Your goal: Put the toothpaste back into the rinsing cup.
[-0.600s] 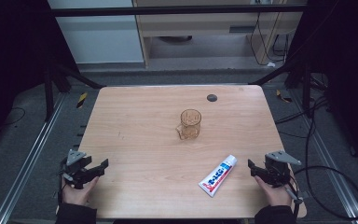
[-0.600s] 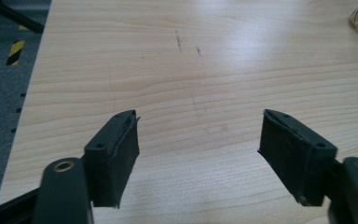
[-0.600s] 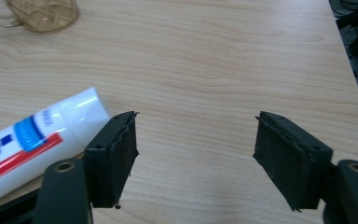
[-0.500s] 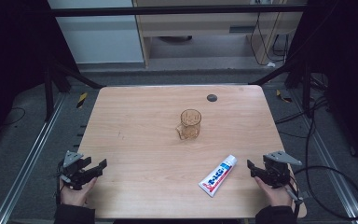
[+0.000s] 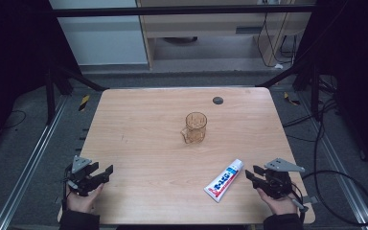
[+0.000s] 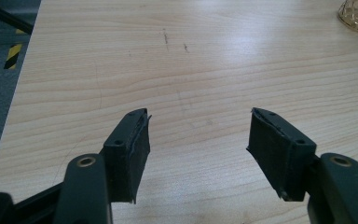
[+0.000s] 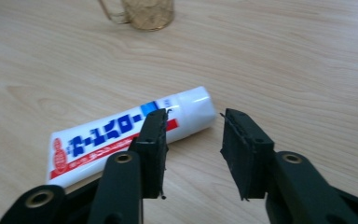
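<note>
1. The wooden bench (image 5: 143, 129) carries everything.
2. The left tongs (image 5: 106, 171) gape wide and empty at 8 o'clock; the right tongs (image 5: 249, 174) at 4 o'clock stand parted, gripping nothing.
3. A tube (image 5: 224, 179) lies flat at 5 o'clock, just beside the right tongs.
4. An amber mug (image 5: 195, 128) stands upright near the centre.
5. A dark disc (image 5: 217, 100) sits at 12 o'clock.

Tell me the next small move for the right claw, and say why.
Probably ease the right claw forward and slightly to its left, to straddle the toothpaste tube. Its jaws stand open and empty, and the tube lies flat just ahead of them, its cap end nearest, untouched on the table.
</note>
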`<state>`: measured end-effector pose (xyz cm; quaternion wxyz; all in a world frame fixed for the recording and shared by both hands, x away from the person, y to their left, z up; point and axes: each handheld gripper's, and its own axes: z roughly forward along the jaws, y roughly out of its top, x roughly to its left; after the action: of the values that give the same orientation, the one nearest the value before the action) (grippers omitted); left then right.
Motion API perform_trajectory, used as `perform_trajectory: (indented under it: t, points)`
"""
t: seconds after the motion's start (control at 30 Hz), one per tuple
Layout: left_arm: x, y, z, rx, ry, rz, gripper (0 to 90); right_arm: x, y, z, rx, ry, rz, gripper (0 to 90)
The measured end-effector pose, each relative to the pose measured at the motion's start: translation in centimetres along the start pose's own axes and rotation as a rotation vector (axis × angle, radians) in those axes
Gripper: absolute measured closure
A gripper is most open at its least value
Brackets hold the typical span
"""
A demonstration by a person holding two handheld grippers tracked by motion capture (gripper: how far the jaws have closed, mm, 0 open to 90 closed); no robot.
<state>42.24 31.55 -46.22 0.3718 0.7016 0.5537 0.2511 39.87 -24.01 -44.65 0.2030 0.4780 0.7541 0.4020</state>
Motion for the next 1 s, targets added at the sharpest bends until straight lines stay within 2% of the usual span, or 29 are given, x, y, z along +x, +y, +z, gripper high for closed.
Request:
perform_trajectory:
  t: [0.2, 0.47, 0.77, 1.0]
  points:
    - [-0.1, 0.0, 0.1, 0.006, 0.019, 0.007, 37.9, 1.4, 0.1, 0.5, 0.045, 0.074, -0.053, 75.8]
    - [-0.1, 0.0, 0.1, 0.006, 0.031, 0.009, 37.8, 2.9, -0.3, 1.9, 0.118, 0.140, -0.110, 88.7]
    - [-0.3, 0.0, 0.2, 0.014, 0.034, 0.019, 37.8, 3.7, -0.8, 3.1, 0.161, 0.184, -0.135, 90.0]
    - [-0.3, 0.0, 0.2, 0.015, 0.035, 0.021, 37.7, 4.2, -1.1, 4.0, 0.184, 0.199, -0.150, 90.0]
